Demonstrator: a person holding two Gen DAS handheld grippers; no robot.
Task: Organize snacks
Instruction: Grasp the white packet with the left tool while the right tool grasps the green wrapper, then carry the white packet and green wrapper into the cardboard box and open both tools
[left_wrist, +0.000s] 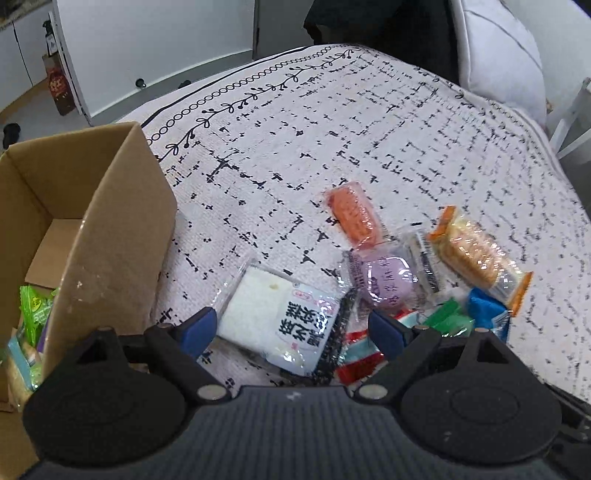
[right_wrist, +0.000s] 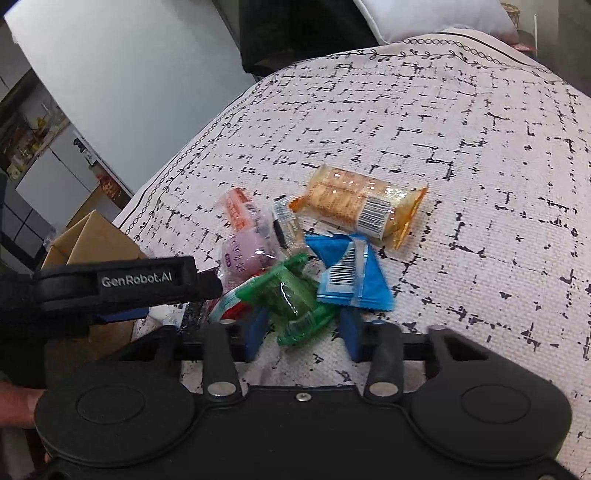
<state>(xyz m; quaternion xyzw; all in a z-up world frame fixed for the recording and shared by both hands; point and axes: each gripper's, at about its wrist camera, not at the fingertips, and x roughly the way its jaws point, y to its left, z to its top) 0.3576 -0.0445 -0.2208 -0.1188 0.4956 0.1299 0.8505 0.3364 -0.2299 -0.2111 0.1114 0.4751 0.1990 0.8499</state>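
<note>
A white cake packet (left_wrist: 280, 321) lies on the patterned cloth (left_wrist: 332, 129), right between the wide-open fingers of my left gripper (left_wrist: 291, 328), with neither pad touching it. My right gripper (right_wrist: 303, 328) points down at the snack pile. A small green packet (right_wrist: 295, 306) sits between its narrowly set blue fingers (right_wrist: 256, 328), and the pads stand just off its sides. Around it lie a blue packet (right_wrist: 351, 273), a cracker packet (right_wrist: 358, 203), a purple packet (right_wrist: 247, 254) and an orange one (left_wrist: 354, 216). The cardboard box (left_wrist: 110, 240) stands at the left.
The box holds several green and pale packets (left_wrist: 35, 306). The left tool's black housing (right_wrist: 122, 282) crosses the right wrist view beside the pile, with a hand (right_wrist: 14, 406) below it. A white pillow (left_wrist: 498, 55) lies past the cloth's far edge.
</note>
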